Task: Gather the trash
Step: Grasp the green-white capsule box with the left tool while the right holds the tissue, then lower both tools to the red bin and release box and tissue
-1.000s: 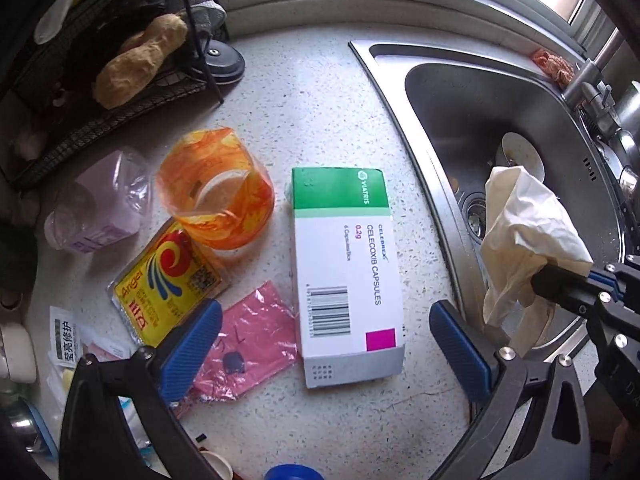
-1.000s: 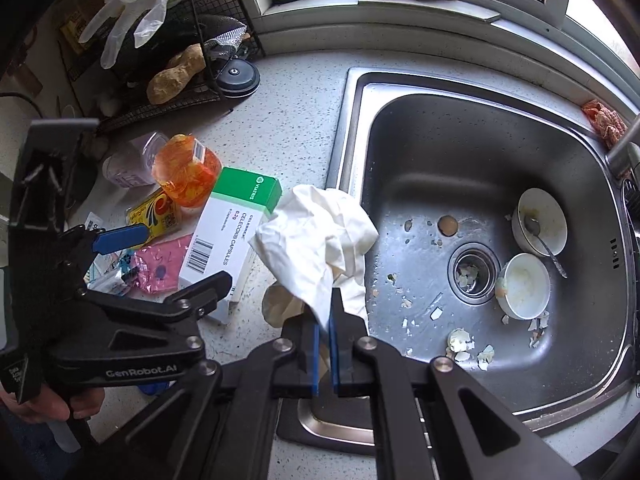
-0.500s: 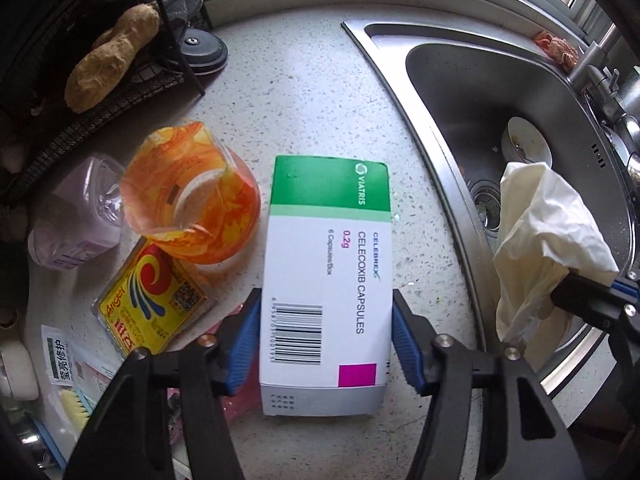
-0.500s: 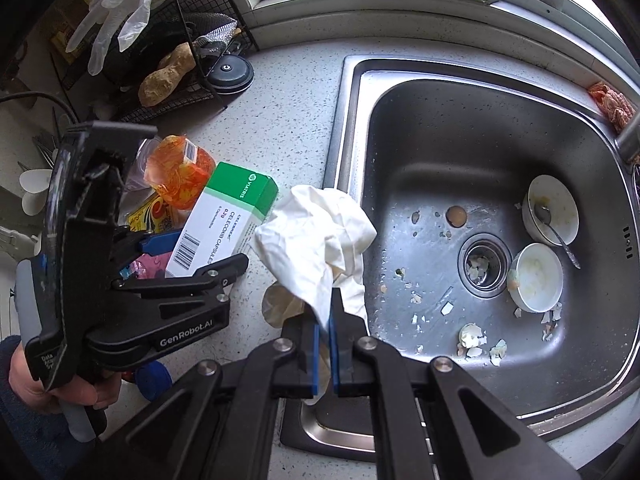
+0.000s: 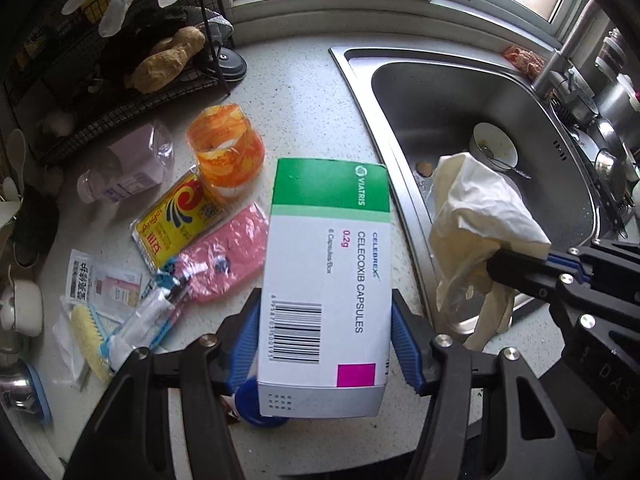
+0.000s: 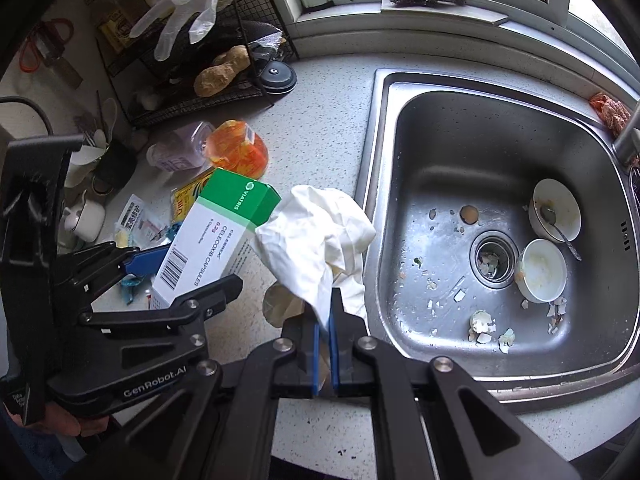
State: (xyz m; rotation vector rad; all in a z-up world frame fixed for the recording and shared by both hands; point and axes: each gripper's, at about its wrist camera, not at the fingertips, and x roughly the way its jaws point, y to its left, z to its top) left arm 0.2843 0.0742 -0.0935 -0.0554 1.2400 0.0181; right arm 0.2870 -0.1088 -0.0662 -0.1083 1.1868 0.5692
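Left gripper clamped on the long sides of the white-and-green capsule box, centre of the left wrist view; in the right wrist view the box sits tilted, its green end raised, and looks clear of the desk. Right gripper clenched on a crumpled cream glove, which hangs over the desk edge just beside the sink rim. More litter lies left of the box: pink wrapper, yellow sachet, orange plastic band, a clear bottle, small packets at lower left. Eggshell bits and two bowls in the sink basin. Risks, as I judge them: the box is held only near its barcode end, so the long free end could lever it out of the pads on a quick swing; squeezing harder could crush the cardboard. The glove is pinched by a thin fold and may slip free, dropping into the wet sink. Both grippers sit close together, and they could knock each other or snag the glove. No bin in view.
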